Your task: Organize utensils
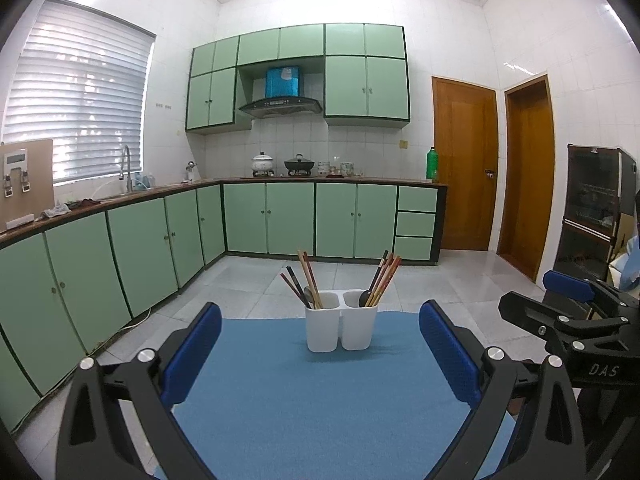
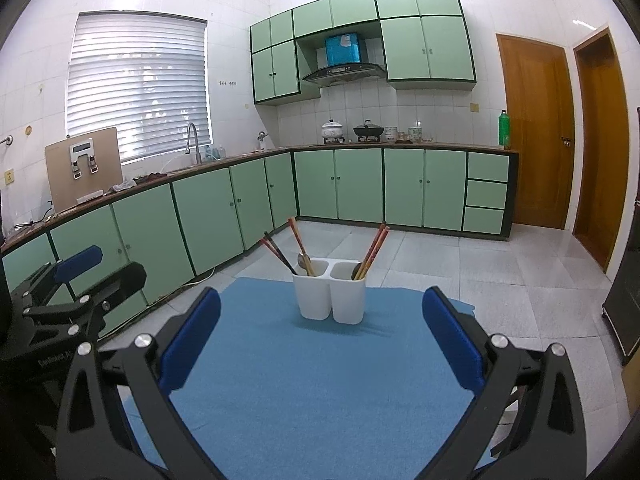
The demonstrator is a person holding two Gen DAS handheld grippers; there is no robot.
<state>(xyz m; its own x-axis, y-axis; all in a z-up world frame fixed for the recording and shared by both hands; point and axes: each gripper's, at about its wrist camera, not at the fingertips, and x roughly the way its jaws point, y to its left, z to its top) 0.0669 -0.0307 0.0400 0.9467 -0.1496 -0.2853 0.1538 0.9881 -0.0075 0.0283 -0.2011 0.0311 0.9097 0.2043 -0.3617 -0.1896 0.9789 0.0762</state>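
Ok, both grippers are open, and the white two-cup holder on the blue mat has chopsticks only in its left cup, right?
Not quite. Both cups of the holder on the mat have chopsticks; the left wrist view shows a bundle in the right cup too. The left gripper and right gripper are open.

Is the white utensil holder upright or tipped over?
Upright: the utensil holder stands flat on the blue mat, with chopsticks sticking up out of both compartments.

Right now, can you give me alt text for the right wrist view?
A white two-compartment utensil holder stands on a blue mat, with chopsticks and a spoon sticking out of it. The open right gripper frames it from short of it, holding nothing; the left gripper shows at the left edge.
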